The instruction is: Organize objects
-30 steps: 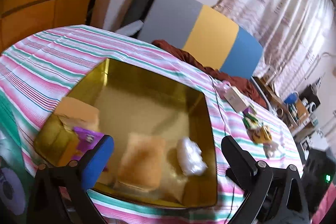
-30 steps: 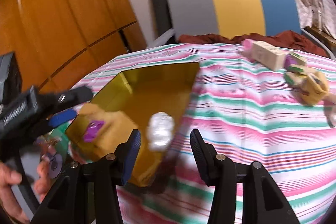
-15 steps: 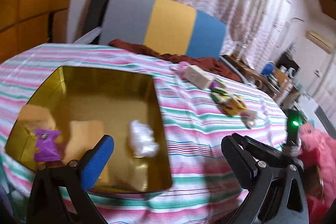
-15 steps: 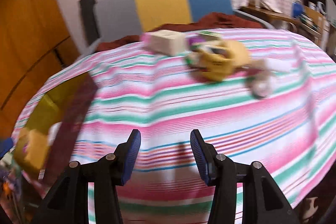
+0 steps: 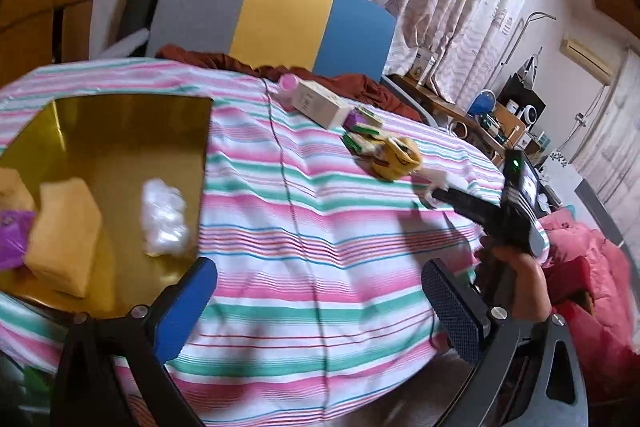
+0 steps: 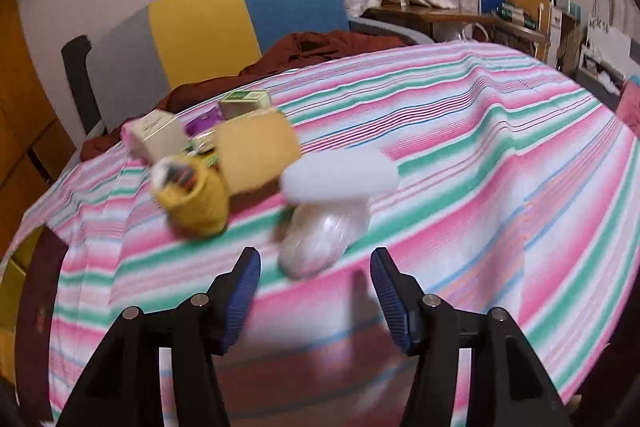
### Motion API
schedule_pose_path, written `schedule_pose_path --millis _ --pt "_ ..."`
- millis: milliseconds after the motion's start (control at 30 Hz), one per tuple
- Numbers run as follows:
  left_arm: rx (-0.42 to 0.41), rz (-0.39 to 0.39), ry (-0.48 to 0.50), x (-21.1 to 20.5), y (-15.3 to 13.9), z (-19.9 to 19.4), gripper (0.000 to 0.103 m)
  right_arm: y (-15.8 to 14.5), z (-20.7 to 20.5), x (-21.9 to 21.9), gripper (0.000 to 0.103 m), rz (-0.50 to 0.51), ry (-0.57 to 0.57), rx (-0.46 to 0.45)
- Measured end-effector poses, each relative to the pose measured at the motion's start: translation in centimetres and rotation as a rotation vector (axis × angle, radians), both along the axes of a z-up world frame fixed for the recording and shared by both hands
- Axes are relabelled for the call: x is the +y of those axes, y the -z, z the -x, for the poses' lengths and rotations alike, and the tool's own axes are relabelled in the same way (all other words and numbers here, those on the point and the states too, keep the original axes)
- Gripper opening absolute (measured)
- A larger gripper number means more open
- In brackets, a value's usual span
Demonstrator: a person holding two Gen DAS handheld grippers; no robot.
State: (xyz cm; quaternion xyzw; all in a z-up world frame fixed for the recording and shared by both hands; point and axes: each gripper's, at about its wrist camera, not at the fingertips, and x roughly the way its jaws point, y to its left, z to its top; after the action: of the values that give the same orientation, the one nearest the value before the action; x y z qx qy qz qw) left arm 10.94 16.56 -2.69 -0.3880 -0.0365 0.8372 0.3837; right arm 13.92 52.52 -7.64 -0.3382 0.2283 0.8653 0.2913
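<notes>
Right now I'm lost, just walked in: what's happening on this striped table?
A person is sorting clutter into a gold tray, which already holds a few items. The right hand-held gripper, empty with jaws opening, is nearing a clear plastic-wrapped bundle beside the remaining pile. The left hand-held gripper hangs open and empty near the tray.

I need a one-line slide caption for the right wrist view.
Right gripper, jaws opening and empty, faces a clear plastic-wrapped bundle on the striped tablecloth.
</notes>
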Motion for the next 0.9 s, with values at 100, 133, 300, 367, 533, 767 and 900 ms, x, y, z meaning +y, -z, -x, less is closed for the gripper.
schedule_pose_path --millis 100,133,300,367,533,767,900 --pt "-0.012 0.007 0.005 0.8 0.3 -0.3 0.103 0.4 1.2 1.4 0.058 0.004 -0.023 -0.009" --pt "-0.018 0.013 0.012 1.2 0.4 -0.4 0.103 0.6 1.5 1.8 0.058 -0.006 -0.029 -0.014" --pt "-0.029 0.042 0.022 2.5 0.9 -0.5 0.103 1.7 1.6 2.3 0.057 0.005 -0.046 0.002" --pt "-0.027 0.058 0.023 3.1 1.1 -0.4 0.103 1.7 1.1 2.2 0.047 0.005 -0.061 0.030" --pt "-0.031 0.075 0.037 5.4 1.4 0.2 0.103 1.8 0.8 0.4 0.045 -0.012 -0.166 0.077" --pt "-0.055 0.091 0.062 10.3 1.5 2.3 0.103 1.1 0.2 -1.8 0.045 -0.049 -0.292 0.159" --pt "-0.045 0.103 0.039 13.7 1.2 4.3 0.103 1.5 -0.2 -1.2 0.045 -0.014 -0.247 0.161"
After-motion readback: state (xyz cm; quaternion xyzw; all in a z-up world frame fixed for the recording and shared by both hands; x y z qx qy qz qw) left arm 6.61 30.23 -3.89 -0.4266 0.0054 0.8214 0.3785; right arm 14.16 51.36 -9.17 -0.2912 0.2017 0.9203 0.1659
